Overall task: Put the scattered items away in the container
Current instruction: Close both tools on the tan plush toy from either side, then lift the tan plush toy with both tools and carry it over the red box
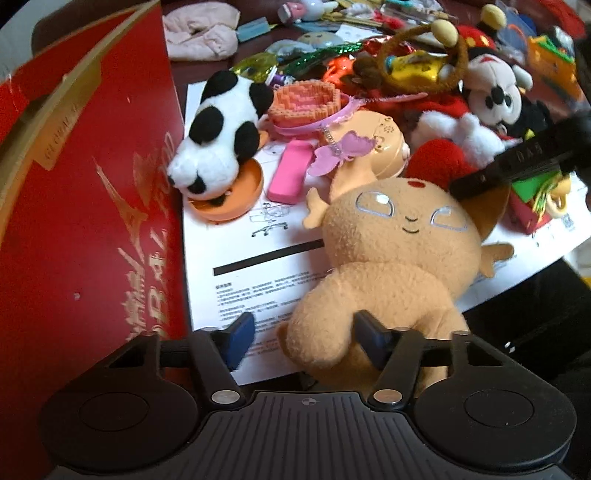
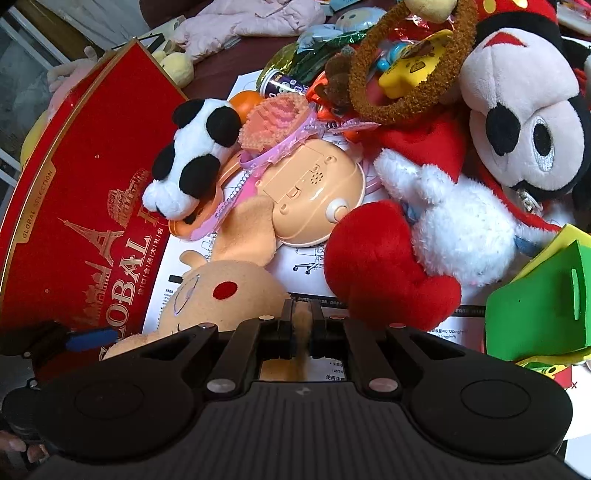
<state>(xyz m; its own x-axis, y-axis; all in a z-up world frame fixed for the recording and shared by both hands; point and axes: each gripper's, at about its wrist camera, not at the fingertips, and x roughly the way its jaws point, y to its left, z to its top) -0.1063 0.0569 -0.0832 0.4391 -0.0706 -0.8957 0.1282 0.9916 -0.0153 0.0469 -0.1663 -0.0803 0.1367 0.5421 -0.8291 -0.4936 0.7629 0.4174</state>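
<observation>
Left gripper: jaws part-open, blue pads either side of the lower body of the tan plush doll. The right pad looks to touch the plush; the left pad stands clear over the paper. No grip.

Right gripper: jaws nearly shut, pinching a thin tan flap of the same doll, approx. at its head end. In the left wrist view its black fingers come in from the right onto the doll's head.

Doll pos.: lying face up on a white printed sheet, near edge of the pile, just right of the red box.

Red box: container w/ gold trim and print, tilted, at left in both views.

Nearby items:
- Panda plush, far-left of the doll, leaning on the box wall, resting on an orange dish.
- Pink block, on the sheet beyond the doll.
- Peach plastic toy, just beyond the doll's head.
- Red plush heart w/ white plush, right of the doll, close.
- Mouse plush, far right.
- Green foam piece, near right.

Surface: dark tabletop, heavily cluttered. Pink cloth at the far side.
</observation>
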